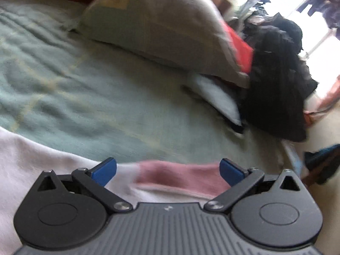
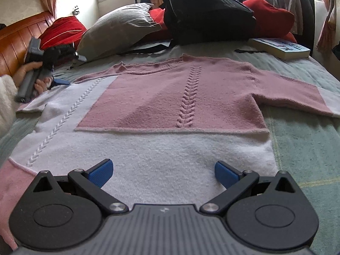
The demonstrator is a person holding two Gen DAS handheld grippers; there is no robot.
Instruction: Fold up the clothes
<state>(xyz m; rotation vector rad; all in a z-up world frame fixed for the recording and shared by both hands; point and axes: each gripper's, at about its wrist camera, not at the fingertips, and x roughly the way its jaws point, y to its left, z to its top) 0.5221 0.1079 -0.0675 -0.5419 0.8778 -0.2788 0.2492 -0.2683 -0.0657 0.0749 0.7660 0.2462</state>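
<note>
Bedroom, green-blanketed bed (image 2: 297,148) with grey pillow (image 2: 119,29) and black backpack (image 2: 208,10) at the far side. Pink-and-white knitted sweater (image 2: 170,97) lies flat, spread across the blanket. Right gripper (image 2: 164,173) over white hem, fingers apart. Left gripper (image 1: 167,171) at the sleeve end, fingers apart, gripping nothing.

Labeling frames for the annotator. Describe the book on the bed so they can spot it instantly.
Start at the pink-and-white sweater laid flat on the green bedspread. Follow its pink sleeve toward the far corner, beside the black bag. The book lies flat there: the only hard-edged thing, pale page block, blue print on the cover.
</note>
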